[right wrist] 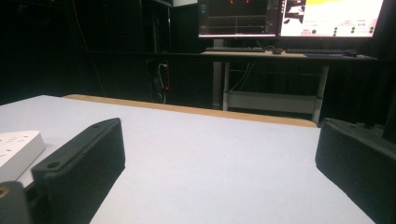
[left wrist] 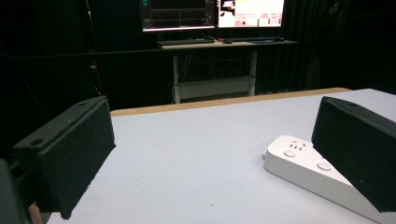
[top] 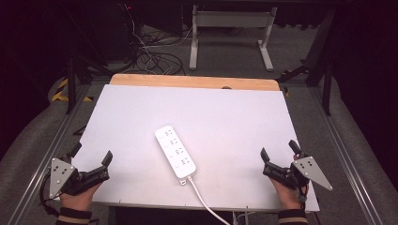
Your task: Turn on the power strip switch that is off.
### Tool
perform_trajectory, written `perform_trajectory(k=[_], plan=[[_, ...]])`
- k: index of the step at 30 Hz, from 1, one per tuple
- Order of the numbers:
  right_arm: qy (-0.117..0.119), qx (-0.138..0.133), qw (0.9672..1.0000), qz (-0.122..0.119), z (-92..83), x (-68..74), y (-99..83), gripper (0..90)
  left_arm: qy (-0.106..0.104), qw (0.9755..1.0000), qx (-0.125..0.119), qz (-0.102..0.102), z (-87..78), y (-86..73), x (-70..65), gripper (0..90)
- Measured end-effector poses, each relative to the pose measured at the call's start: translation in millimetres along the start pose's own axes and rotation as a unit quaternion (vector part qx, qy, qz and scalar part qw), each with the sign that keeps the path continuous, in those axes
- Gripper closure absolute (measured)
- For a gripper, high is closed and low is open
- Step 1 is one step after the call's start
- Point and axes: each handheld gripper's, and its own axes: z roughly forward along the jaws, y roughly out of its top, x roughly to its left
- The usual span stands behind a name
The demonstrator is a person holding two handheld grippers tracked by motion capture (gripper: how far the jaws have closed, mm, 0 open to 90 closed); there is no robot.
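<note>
Power strip [top: 176,151] is lying flat near the middle of the white desk [top: 225,112], slightly toward the near edge, long axis running from about 11 o'clock (far end) to 5 o'clock (near end). Its white cord [top: 202,199] is leaving the near end and trailing off the desk's near edge toward 5 o'clock. Four socket groups are facing up.

Left tongs [top: 91,156] are sitting at the desk's near left corner, roughly 8 o'clock from the strip, well apart from it. Jaws are standing wide, nothing between them, pointing toward 1 o'clock. A hand [top: 80,199] is gripping them from below; a grey three-cornered plate is riding on top.

Right tongs [top: 279,154] are sitting at the near right corner, roughly 3 to 4 o'clock from the strip, also well apart. Jaws are standing wide and holding nothing, pointing toward 11 o'clock. A hand [top: 286,194] is holding them.

In the left gripper view, the strip [left wrist: 308,165] is showing at lower right, partly hidden behind the right-hand jaw, bare desk between the jaws. In the right gripper view, a corner of the strip [right wrist: 16,149] is showing at the left edge, outside the left-hand jaw.

Beyond the desk's far wooden edge [top: 195,82]: a white-legged stand [top: 230,37] and loose cables [top: 155,58] on the floor.
</note>
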Motion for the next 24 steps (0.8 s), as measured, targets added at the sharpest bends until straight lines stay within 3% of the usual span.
perform_trajectory(k=[8, 24], plan=[[0.004, 0.006, 0.9999, -0.008, 3.3, 2.2, -2.1, 1.9, 0.001, 1.0, 0.001, 0.001, -1.1, 0.0, -0.7, 0.0], [-0.001, 0.004, 1.0, -0.001, 2.9, -1.0, -4.2, 1.7, -0.005, 1.0, 0.004, 0.003, 3.1, -0.2, -1.9, 0.0]])
